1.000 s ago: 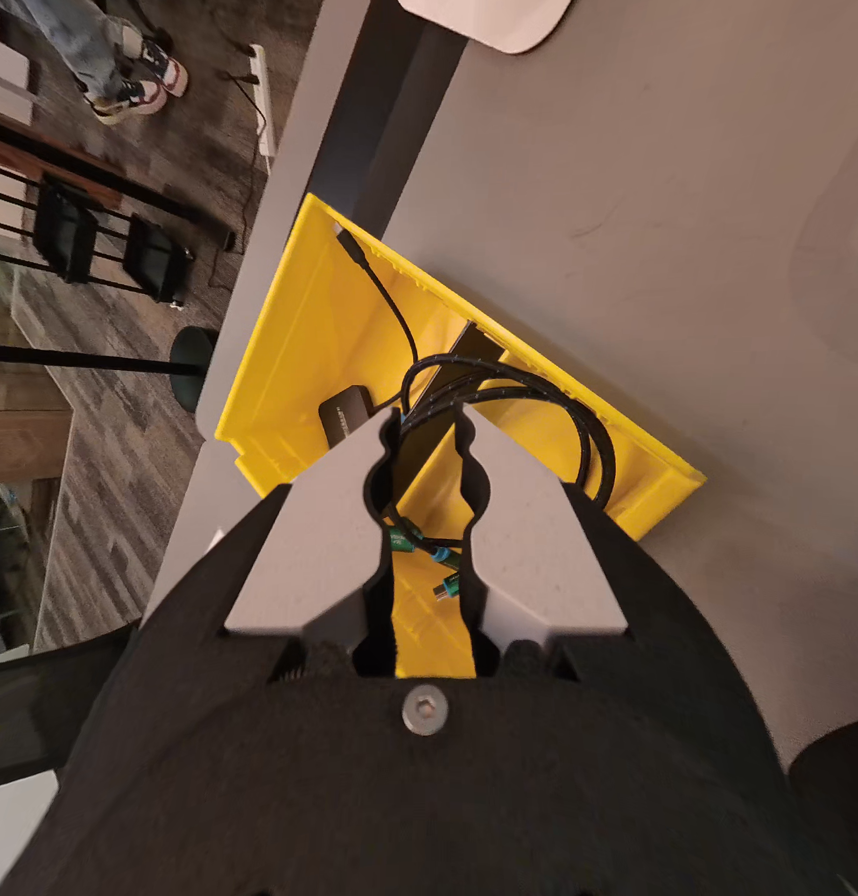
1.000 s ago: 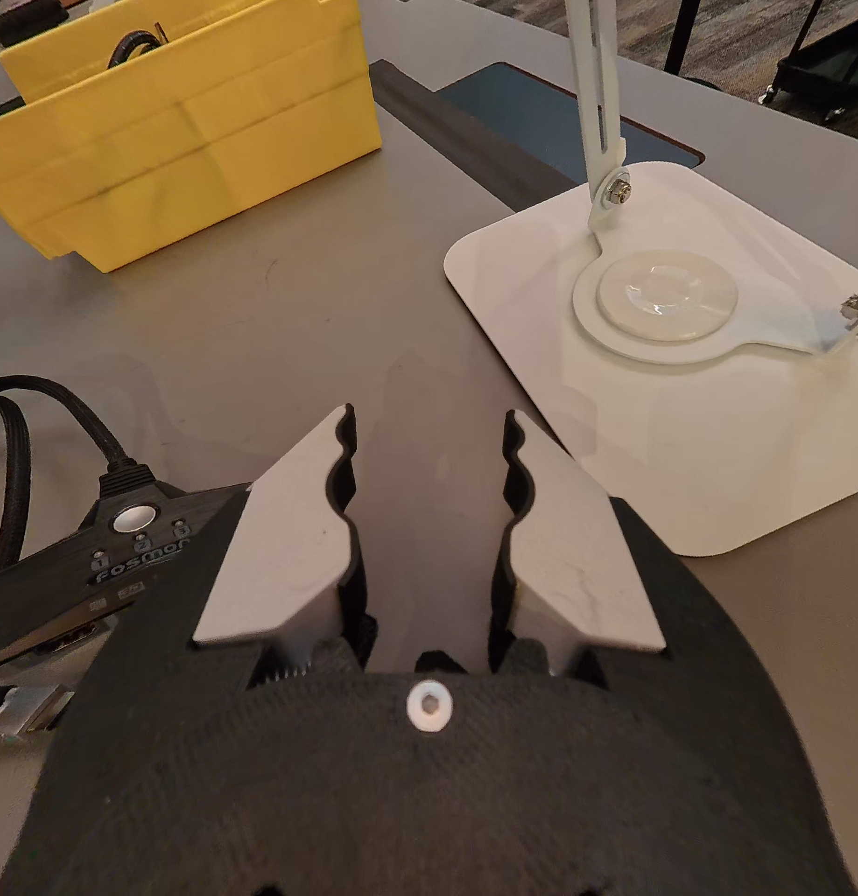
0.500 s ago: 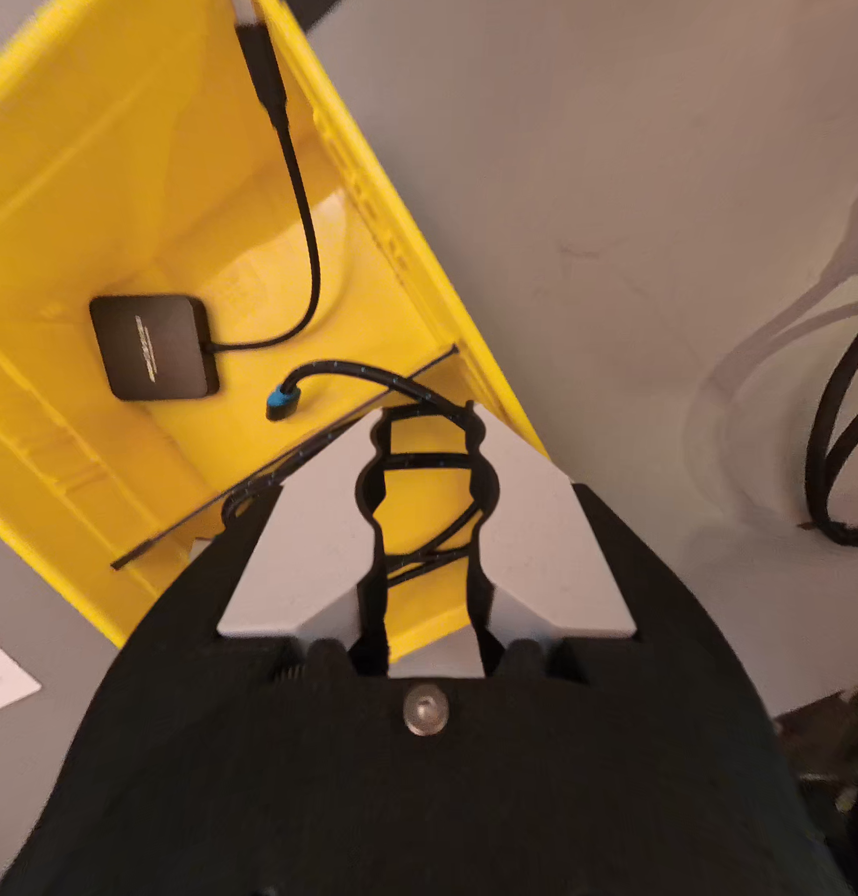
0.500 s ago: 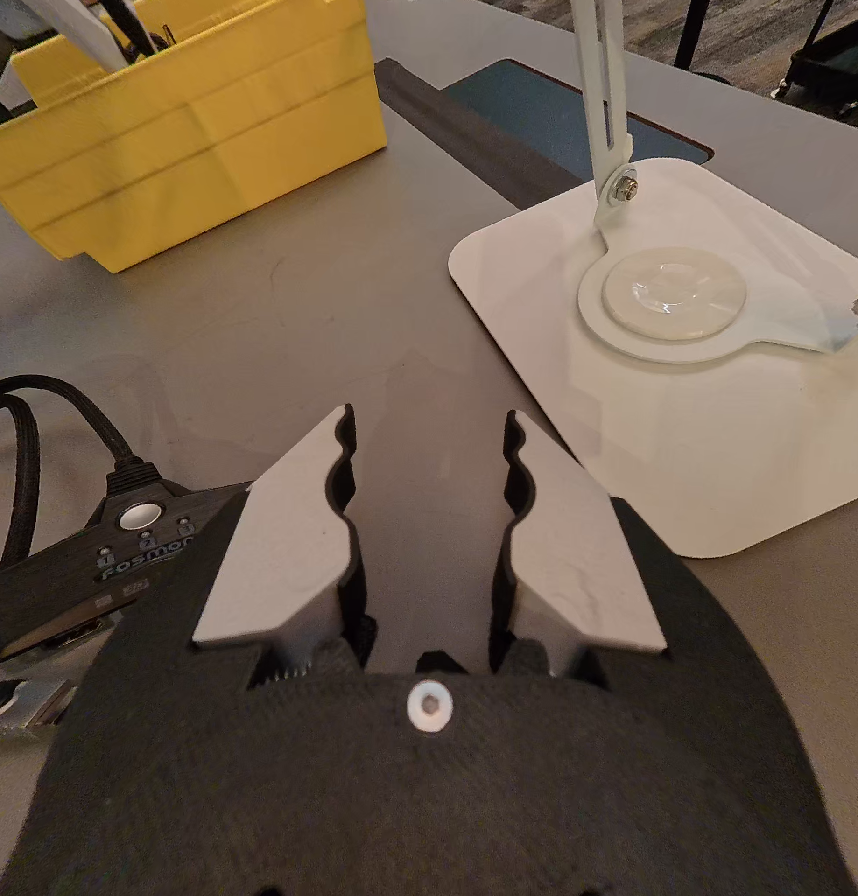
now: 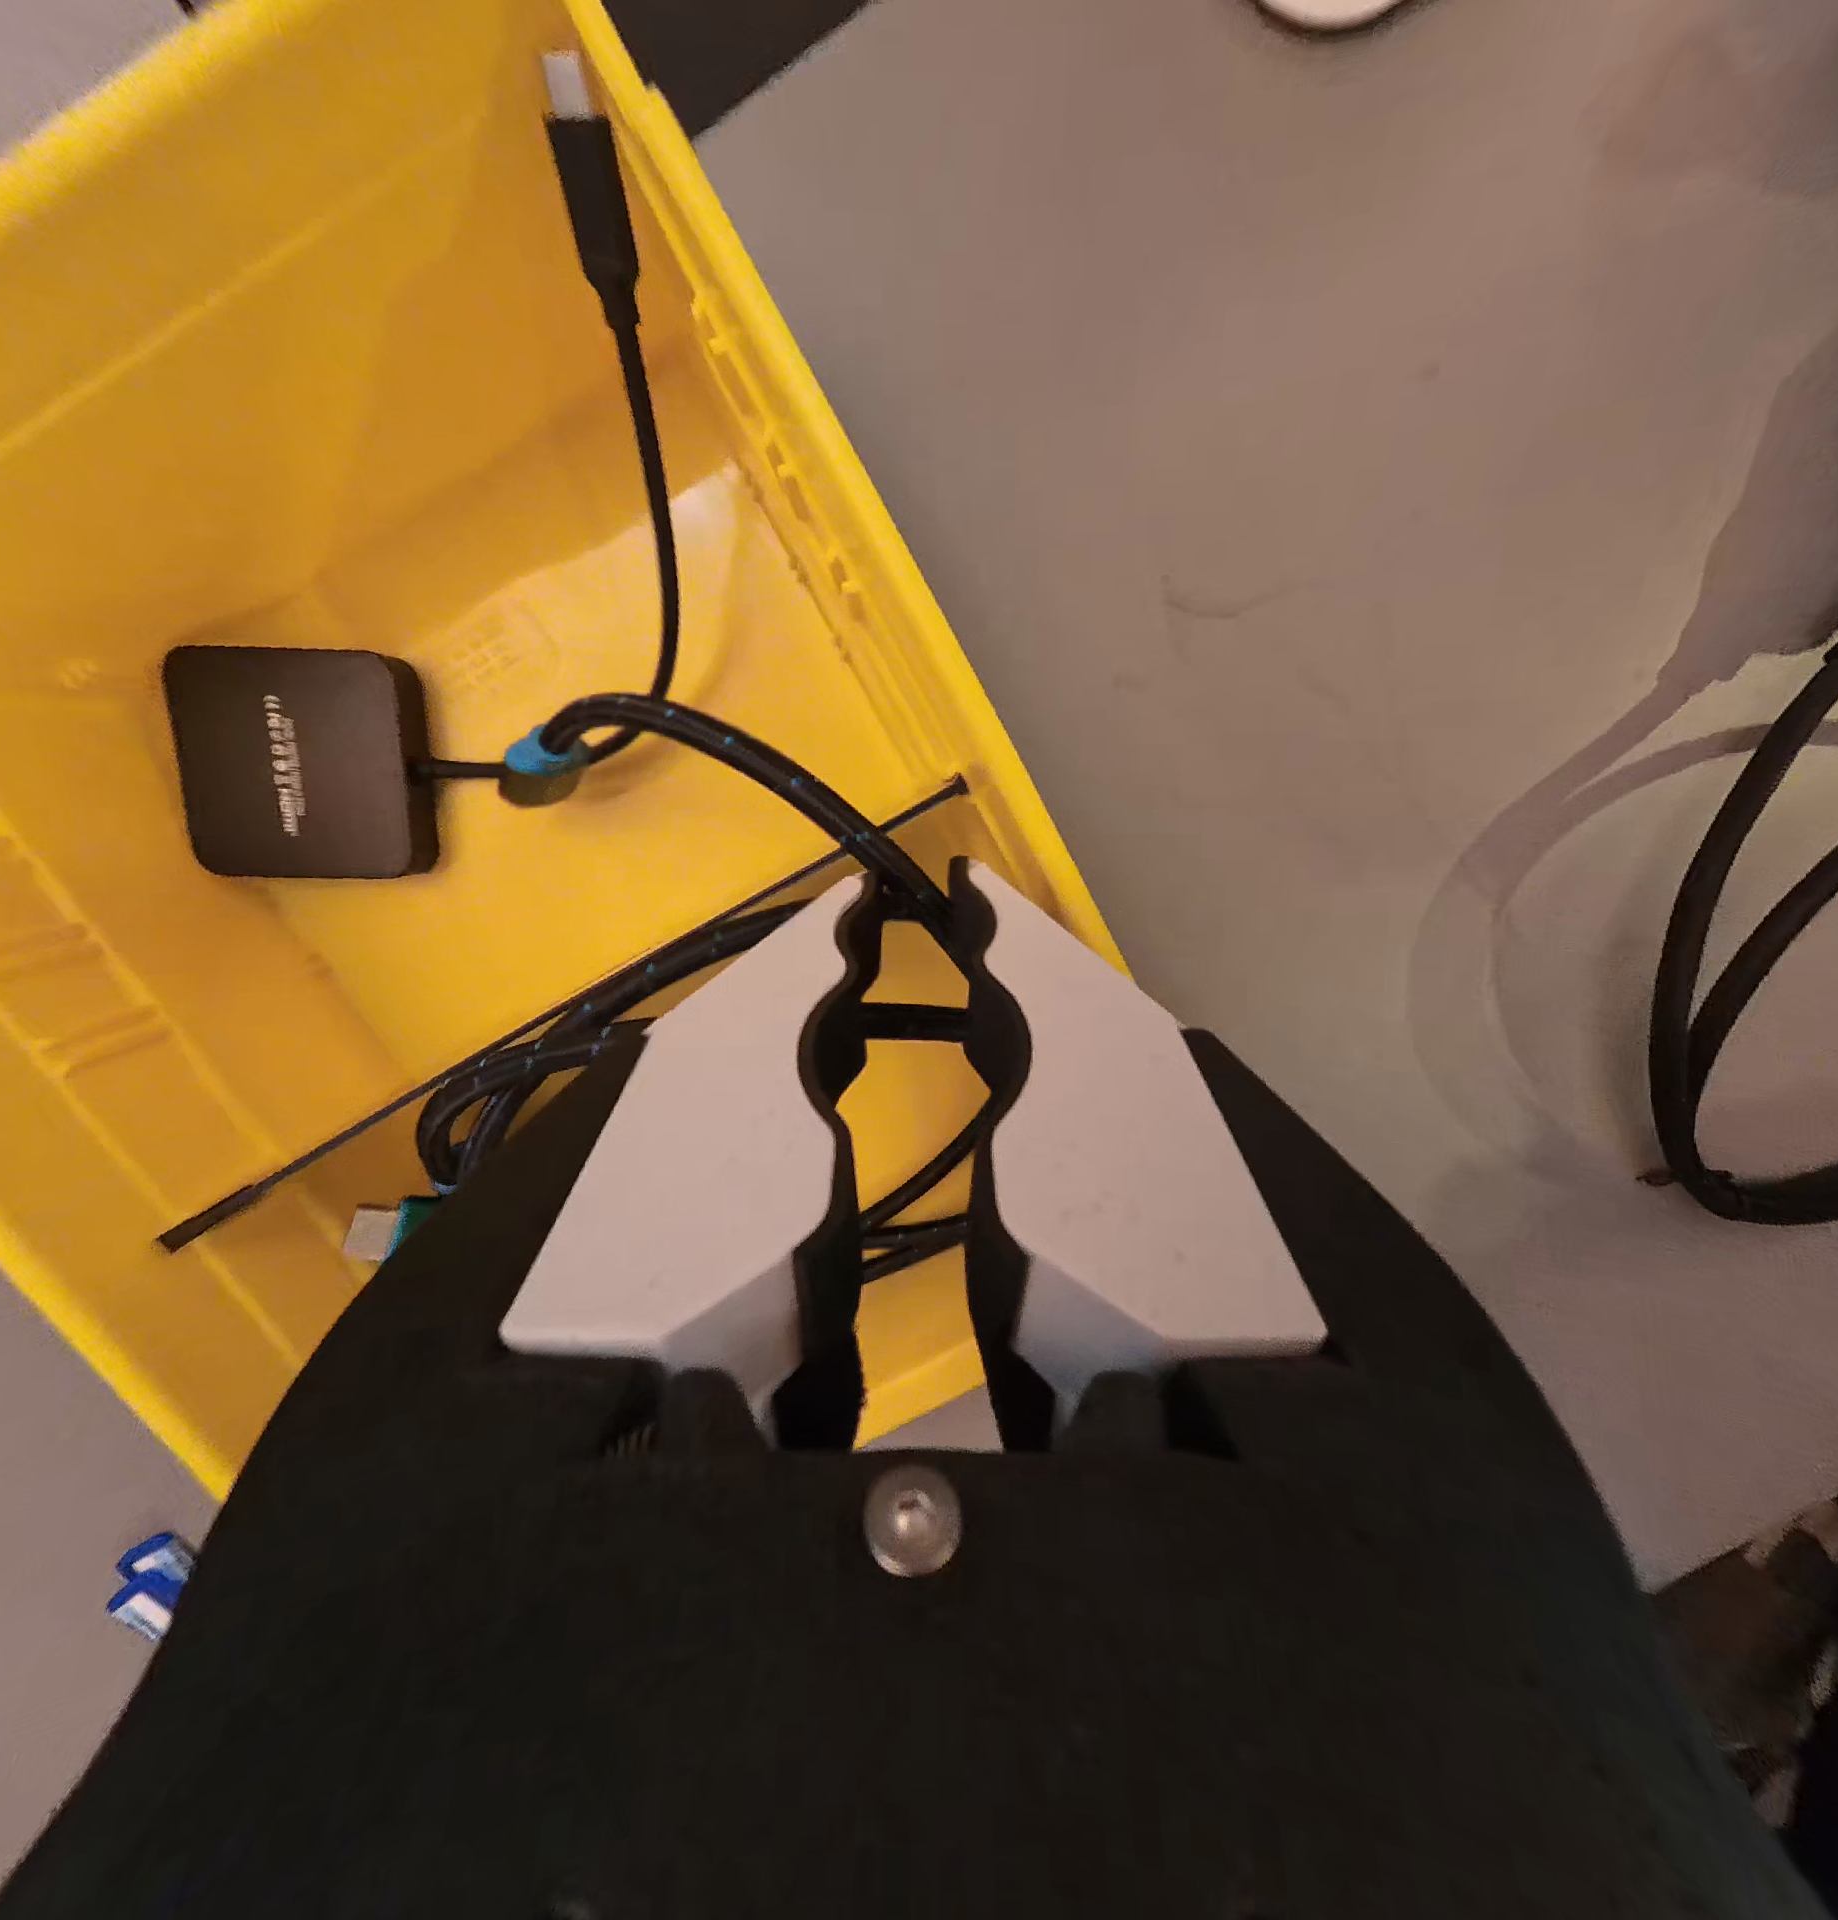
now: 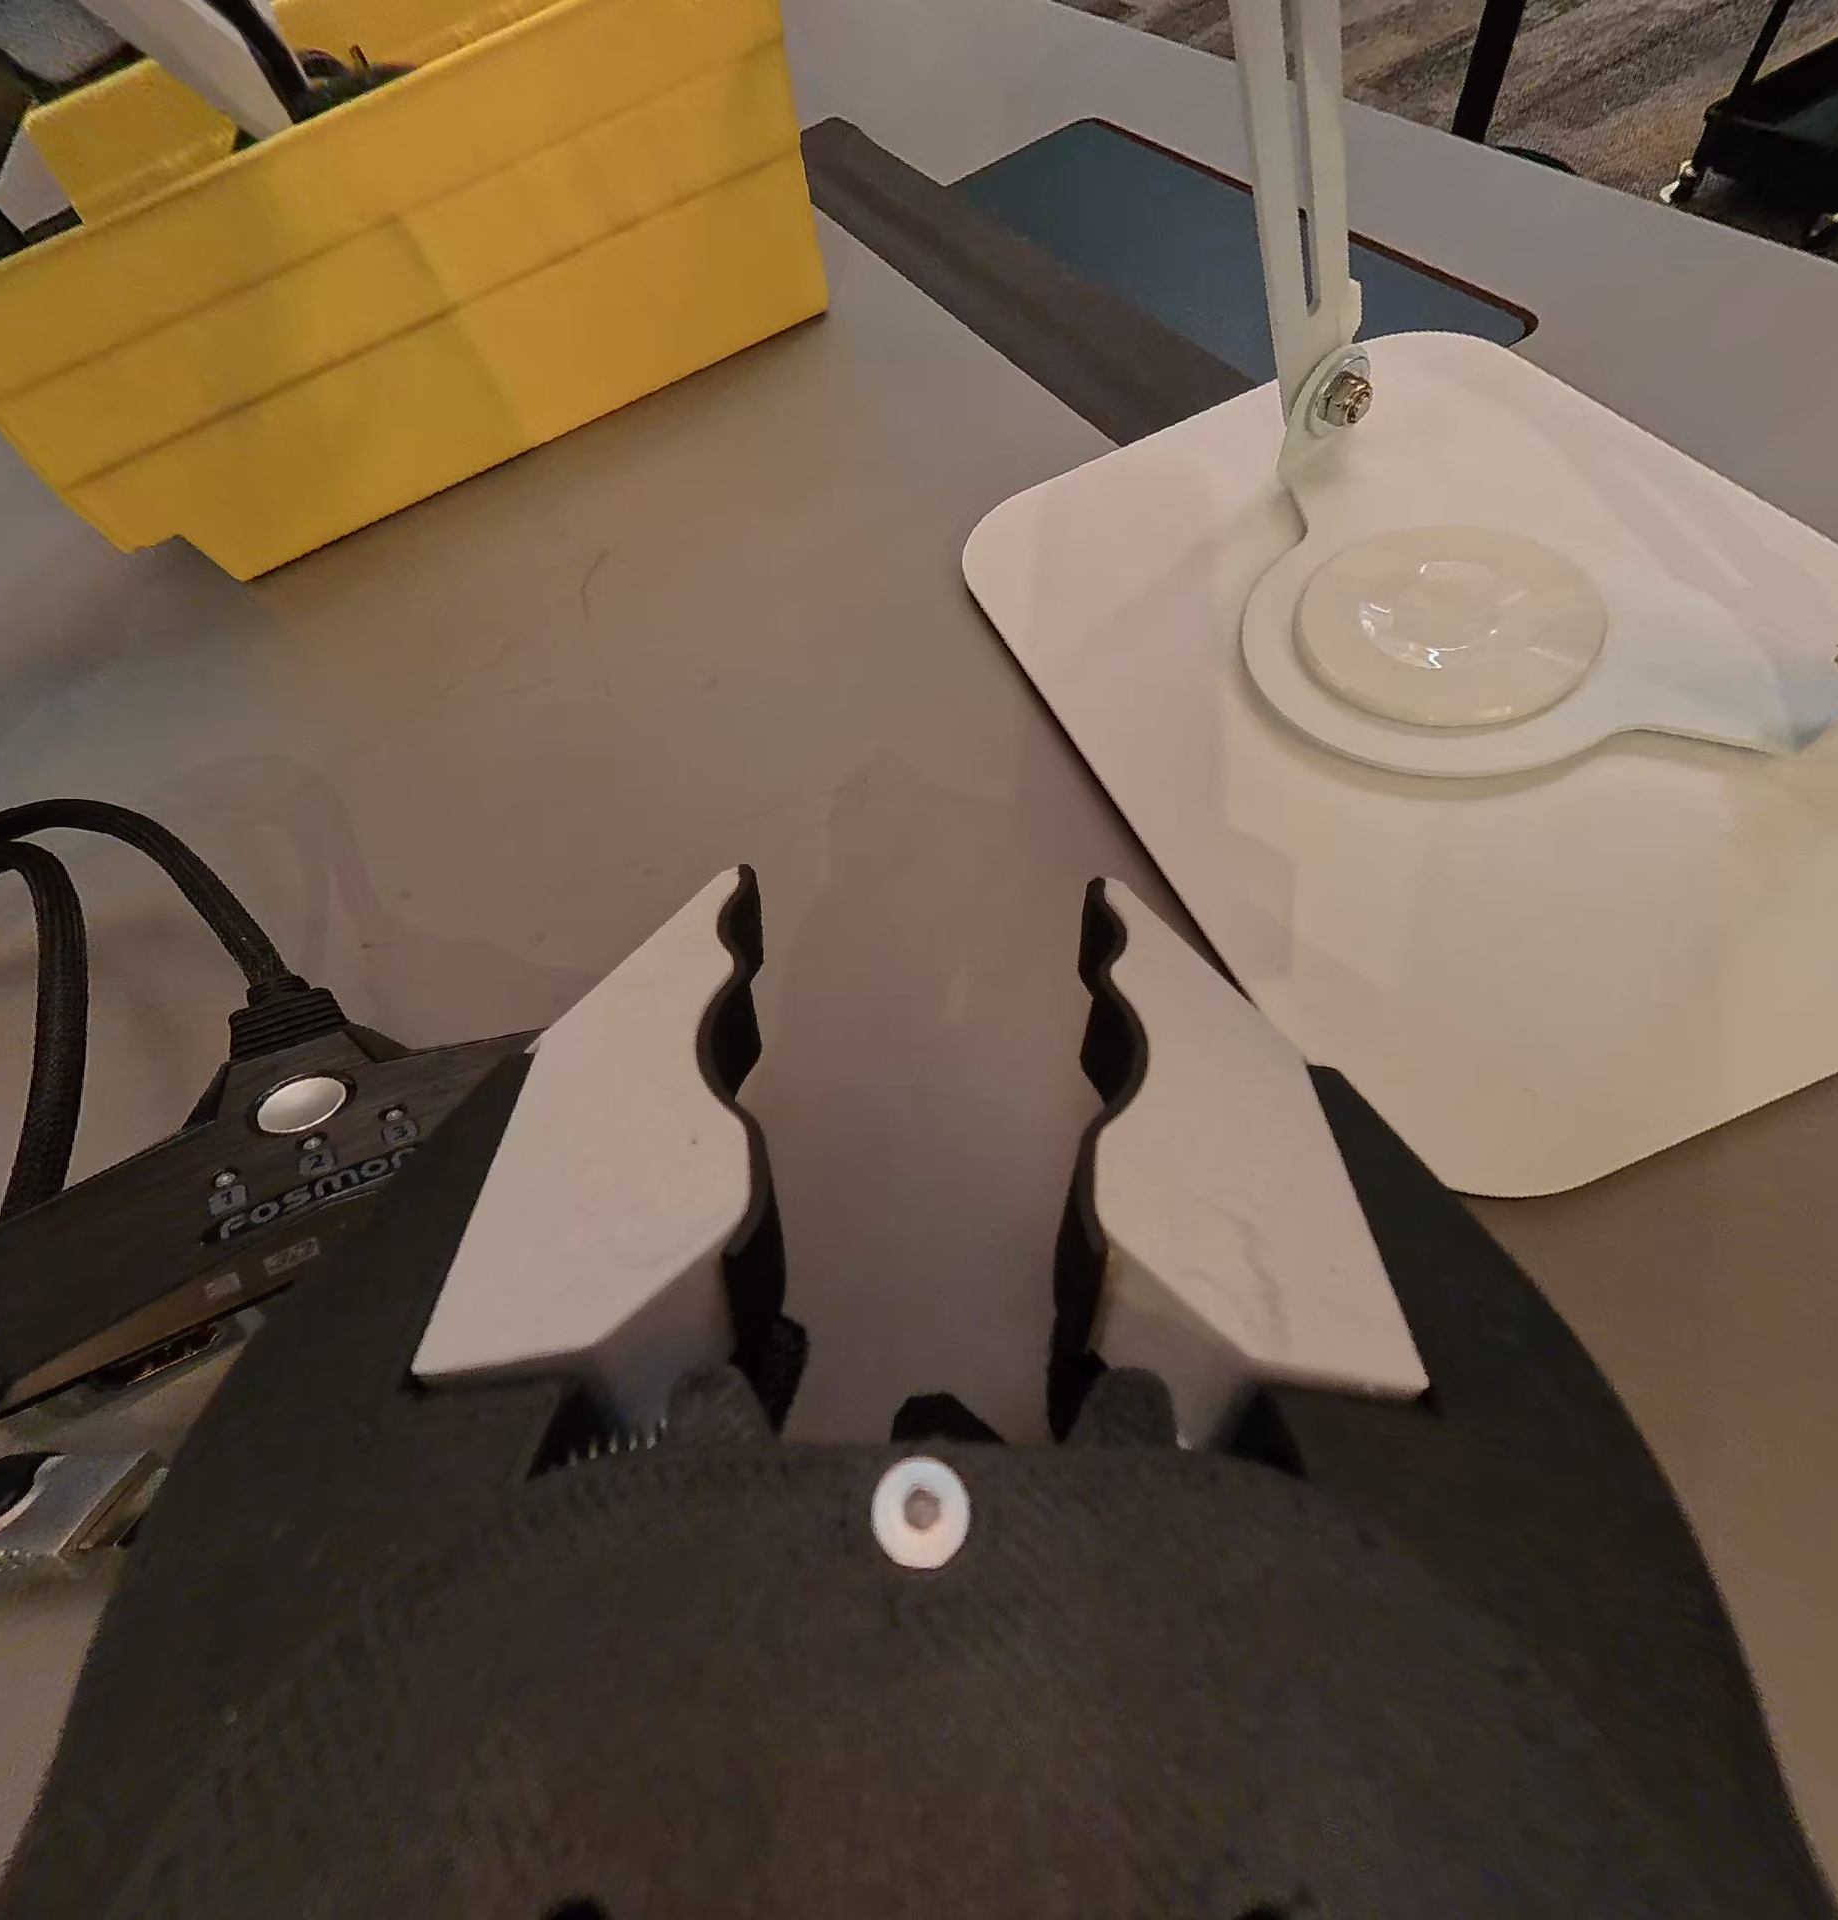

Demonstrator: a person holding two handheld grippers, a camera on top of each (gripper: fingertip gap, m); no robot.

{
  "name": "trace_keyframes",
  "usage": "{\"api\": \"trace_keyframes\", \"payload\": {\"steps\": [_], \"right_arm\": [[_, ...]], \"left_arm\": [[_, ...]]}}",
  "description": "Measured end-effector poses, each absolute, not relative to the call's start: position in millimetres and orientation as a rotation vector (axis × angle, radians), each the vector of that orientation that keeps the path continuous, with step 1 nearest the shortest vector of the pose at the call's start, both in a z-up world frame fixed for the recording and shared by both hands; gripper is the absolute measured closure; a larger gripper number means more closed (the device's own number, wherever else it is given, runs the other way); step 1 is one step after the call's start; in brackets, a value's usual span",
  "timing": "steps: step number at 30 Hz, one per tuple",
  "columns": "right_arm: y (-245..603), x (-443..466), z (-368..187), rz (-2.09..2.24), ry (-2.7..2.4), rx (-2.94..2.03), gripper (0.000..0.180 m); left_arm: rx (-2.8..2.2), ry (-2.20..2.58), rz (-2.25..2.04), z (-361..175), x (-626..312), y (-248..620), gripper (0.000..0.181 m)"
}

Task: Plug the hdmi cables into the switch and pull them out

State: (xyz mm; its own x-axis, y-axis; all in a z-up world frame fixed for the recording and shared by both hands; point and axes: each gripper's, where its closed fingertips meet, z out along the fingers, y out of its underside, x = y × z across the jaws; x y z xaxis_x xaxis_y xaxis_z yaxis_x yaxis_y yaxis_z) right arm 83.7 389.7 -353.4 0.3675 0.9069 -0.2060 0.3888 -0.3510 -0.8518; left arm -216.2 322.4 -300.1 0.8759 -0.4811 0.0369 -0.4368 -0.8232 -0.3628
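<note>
My left gripper is shut on a black braided HDMI cable at its fingertips, above the yellow bin. The cable's blue-collared plug hangs down near the bin floor. More loops of it and a silver plug with a green collar lie beyond a black divider. The black HDMI switch lies on the table left of my right gripper, which is open and empty just above the table. A thick black cable leaves the switch's far end.
A black square adapter with its own thin cable lies in the bin. A white stand base with an upright arm sits to the right. A silver plug lies near the switch. The yellow bin stands far left with the left gripper over it. About 30 centimeters separates my left fingertips from my right. About 20 centimeters separates my left fingertips from the black square adapter.
My left gripper has closed on the braided cable and moved over the bin; the blue-collared plug has swung toward the adapter. The right gripper has barely moved and stays open.
</note>
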Motion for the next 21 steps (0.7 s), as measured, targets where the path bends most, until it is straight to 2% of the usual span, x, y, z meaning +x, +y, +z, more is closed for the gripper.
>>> {"api": "trace_keyframes", "payload": {"steps": [21], "right_arm": [[389.7, 83.5, -354.2, 0.908, -1.126, -1.909, 0.119]], "left_arm": [[-2.260, 0.533, -0.375, -162.0, -230.4, 289.3, 0.174]]}}
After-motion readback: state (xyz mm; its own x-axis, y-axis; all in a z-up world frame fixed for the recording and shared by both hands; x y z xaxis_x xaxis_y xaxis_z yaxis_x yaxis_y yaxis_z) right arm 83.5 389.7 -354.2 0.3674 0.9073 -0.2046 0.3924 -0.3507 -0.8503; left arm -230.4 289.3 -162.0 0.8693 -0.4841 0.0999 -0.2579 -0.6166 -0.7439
